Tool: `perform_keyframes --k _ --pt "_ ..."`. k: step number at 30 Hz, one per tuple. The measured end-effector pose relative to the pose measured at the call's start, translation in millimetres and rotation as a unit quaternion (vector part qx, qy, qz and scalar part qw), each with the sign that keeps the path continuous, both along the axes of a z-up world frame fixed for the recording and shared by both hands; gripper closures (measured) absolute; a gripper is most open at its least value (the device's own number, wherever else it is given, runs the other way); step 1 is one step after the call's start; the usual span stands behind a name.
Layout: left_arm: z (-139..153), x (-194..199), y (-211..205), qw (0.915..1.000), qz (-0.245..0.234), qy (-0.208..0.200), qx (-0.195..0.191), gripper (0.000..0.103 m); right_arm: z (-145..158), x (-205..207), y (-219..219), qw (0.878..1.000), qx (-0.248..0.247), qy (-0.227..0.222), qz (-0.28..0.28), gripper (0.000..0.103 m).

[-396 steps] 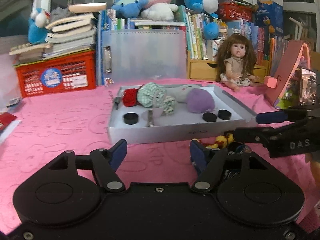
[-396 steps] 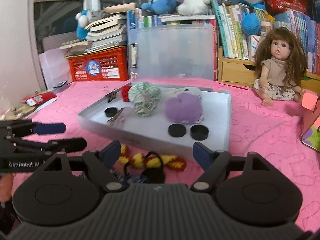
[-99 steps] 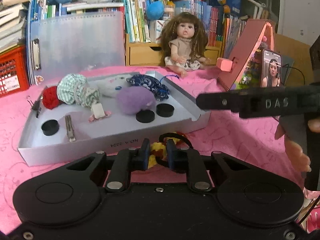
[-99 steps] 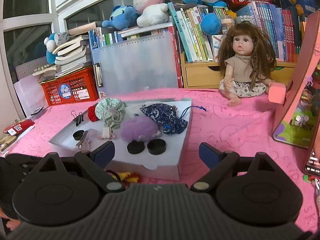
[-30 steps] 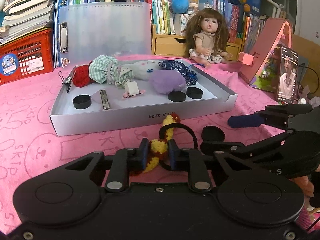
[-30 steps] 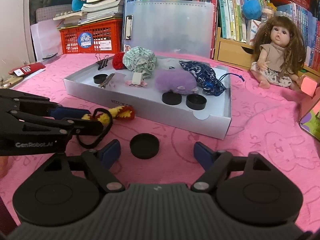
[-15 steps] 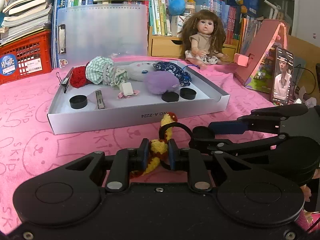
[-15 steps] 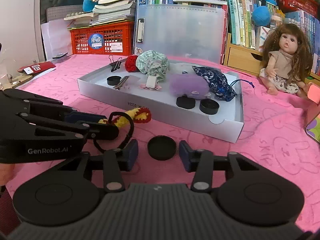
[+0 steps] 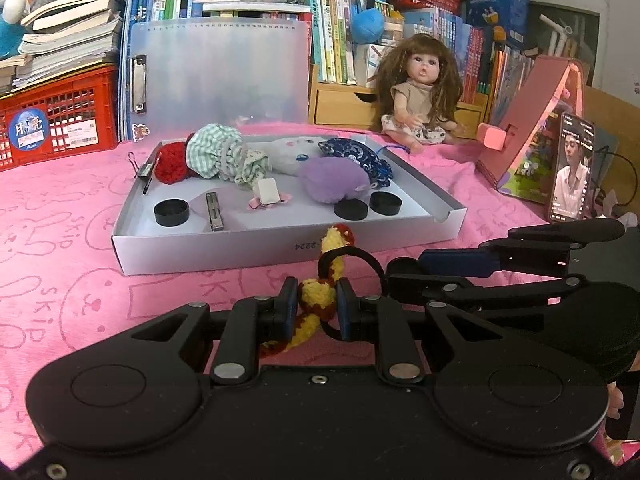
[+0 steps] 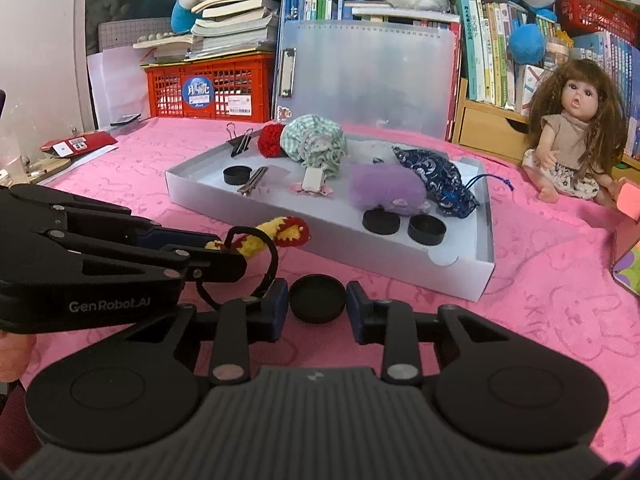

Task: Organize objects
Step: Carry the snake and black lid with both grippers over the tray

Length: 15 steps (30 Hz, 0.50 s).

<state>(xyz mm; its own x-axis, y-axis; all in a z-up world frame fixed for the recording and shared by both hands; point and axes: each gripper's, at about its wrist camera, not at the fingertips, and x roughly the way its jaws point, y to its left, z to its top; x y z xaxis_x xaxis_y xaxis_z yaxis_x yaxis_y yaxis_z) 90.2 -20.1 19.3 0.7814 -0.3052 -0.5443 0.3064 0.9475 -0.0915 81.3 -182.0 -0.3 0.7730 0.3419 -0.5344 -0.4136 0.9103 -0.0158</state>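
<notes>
- The left gripper [image 9: 316,310] is clamping its two pads on a yellow-and-red crocheted hair tie [image 9: 320,294], which is lying on the pink cloth [image 9: 60,280] just in front of the grey tray [image 9: 240,248].
- The hair tie's black elastic loop [image 9: 360,258] is arching up beside the crocheted part, close to the tray's front wall.
- The right gripper [image 10: 317,310] is sitting with its pads on either side of a black round cap [image 10: 317,298] on the cloth; the pads are standing very close to the cap's edges, and whether they are pressing on it is not clear.
- In the right wrist view the left gripper [image 10: 224,264] is reaching in from the left, and the hair tie [image 10: 276,234] is trailing out from its tip toward the tray [image 10: 360,252].
- Inside the tray, a purple fluffy ball [image 10: 386,188], a dark blue patterned pouch [image 10: 434,176], a green checked scrunchie [image 10: 316,142] and a red knitted piece [image 10: 272,140] are lying along the back.
- Three more black caps [image 10: 427,229] are resting on the tray floor, two near the right end and one near the left, with a metal hair clip [image 10: 252,180] beside the left one.
- A black binder clip [image 10: 240,140] is gripping the tray's far left rim.
- A doll [image 10: 572,132] is sitting on the cloth to the right, well apart from the tray.
</notes>
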Motion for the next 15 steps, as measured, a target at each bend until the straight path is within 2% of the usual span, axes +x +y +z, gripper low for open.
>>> perform_keyframes --k 15 --pt "22 5 20 0.9987 0.042 -0.023 -0.016 0.084 22 -2 -14 0.999 0.016 -0.027 -0.032 0.067"
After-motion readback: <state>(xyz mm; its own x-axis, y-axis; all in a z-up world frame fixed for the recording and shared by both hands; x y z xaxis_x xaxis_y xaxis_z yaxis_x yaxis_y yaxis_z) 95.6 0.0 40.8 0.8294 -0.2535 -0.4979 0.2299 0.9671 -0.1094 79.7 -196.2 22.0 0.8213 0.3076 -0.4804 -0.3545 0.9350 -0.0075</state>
